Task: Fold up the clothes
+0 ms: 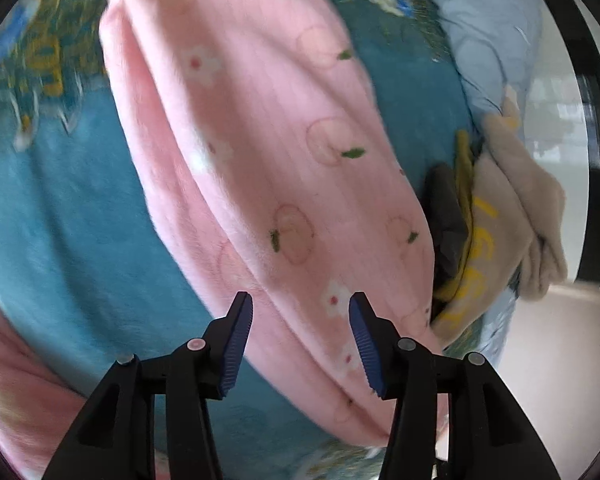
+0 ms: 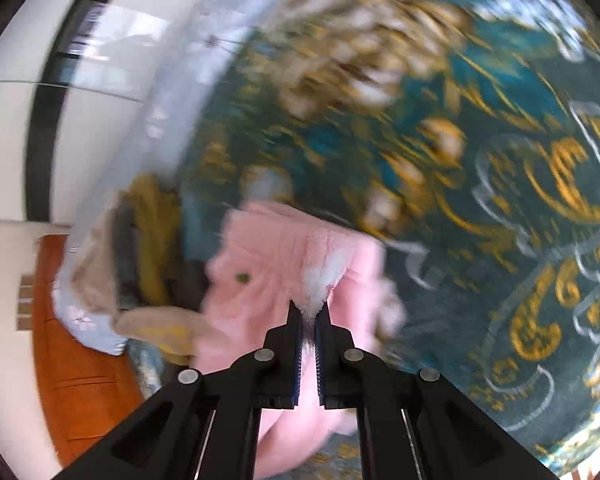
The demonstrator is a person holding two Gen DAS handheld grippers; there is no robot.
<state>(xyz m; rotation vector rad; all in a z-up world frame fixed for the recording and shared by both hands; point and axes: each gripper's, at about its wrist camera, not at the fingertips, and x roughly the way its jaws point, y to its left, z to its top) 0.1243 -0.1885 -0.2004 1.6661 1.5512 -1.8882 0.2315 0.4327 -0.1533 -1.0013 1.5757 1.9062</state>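
A pink fleece garment point(image 1: 260, 152) with peach and flower prints lies stretched diagonally over a teal patterned blanket point(image 1: 60, 216). My left gripper point(image 1: 300, 308) hovers open over the garment's lower part, its blue pads point(image 1: 238, 344) on either side of the cloth with nothing pinched. In the right wrist view my right gripper point(image 2: 309, 312) is shut on a bunched edge of the pink garment point(image 2: 268, 272), whose white fleecy inside shows at the tips. That view is blurred.
A stack of folded clothes, beige point(image 1: 516, 216), mustard yellow and dark grey, sits at the blanket's right edge beside a light blue cloth point(image 1: 488, 40). The same stack point(image 2: 140, 248) shows in the right view, with an orange wooden floor point(image 2: 76, 368) and a black-framed window point(image 2: 44, 128) beyond.
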